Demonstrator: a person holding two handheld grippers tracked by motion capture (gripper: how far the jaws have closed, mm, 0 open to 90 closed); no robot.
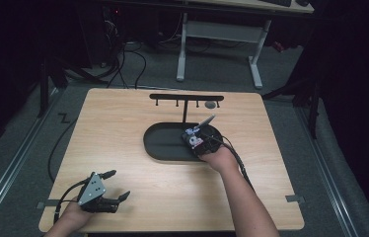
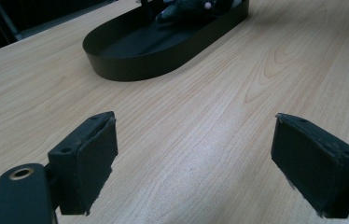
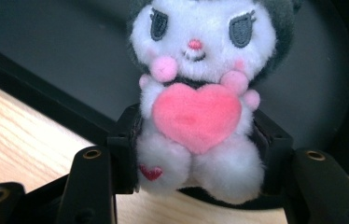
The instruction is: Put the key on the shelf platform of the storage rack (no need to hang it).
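Right tongs (image 3: 196,154) clamp plush toy (image 3: 196,98) over black tray (image 3: 46,56).

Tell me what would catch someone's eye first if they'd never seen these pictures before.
Most striking is the plush toy, white with a dark hood and a pink heart on its chest, clamped at its lower body between the jaws of the right gripper over the right end of the black oval tray. Next comes the left gripper, open and holding nothing at the near left corner of the wooden table. Behind the tray stands a black T-shaped rack.
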